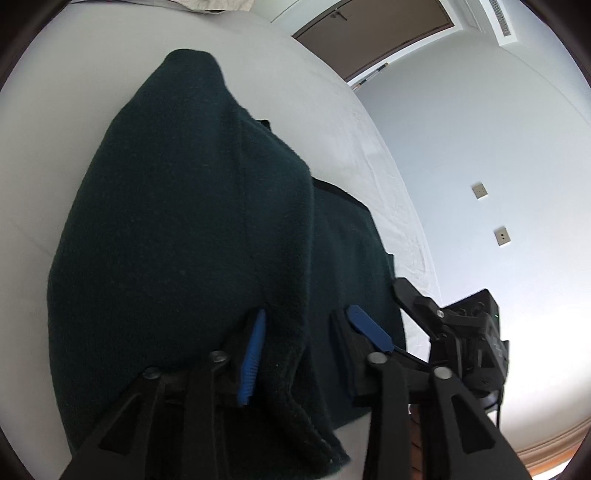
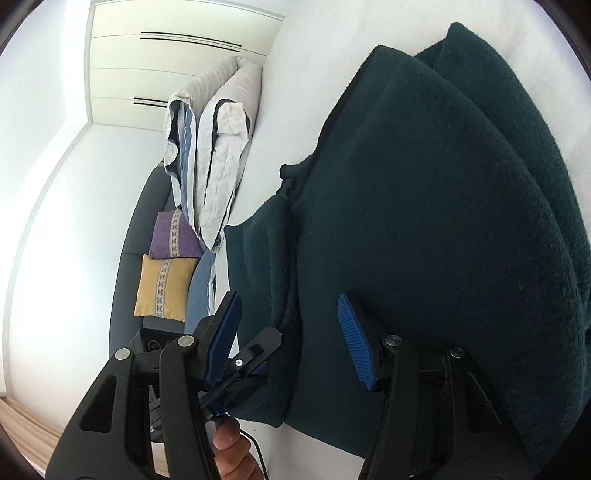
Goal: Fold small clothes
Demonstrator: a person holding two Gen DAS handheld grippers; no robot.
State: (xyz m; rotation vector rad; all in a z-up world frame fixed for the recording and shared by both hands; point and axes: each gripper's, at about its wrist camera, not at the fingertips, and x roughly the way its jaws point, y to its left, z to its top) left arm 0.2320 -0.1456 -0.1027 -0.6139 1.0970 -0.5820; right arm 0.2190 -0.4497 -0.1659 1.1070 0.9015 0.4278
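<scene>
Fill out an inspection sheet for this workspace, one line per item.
Surface: white bed sheet, lightly wrinkled.
Job's things: dark green garment, partly folded, layers overlapping.
Clutter: folded bedding at the bed edge.
Grippers: left gripper open, garment edge between its blue fingers; right gripper open over the garment.
Cables: black cable beside a hand.
Surroundings: purple cushion, yellow cushion, wardrobe, door.

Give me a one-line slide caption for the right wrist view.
Open right claw over a folded dark green knit garment on a white bed sheet.
</scene>
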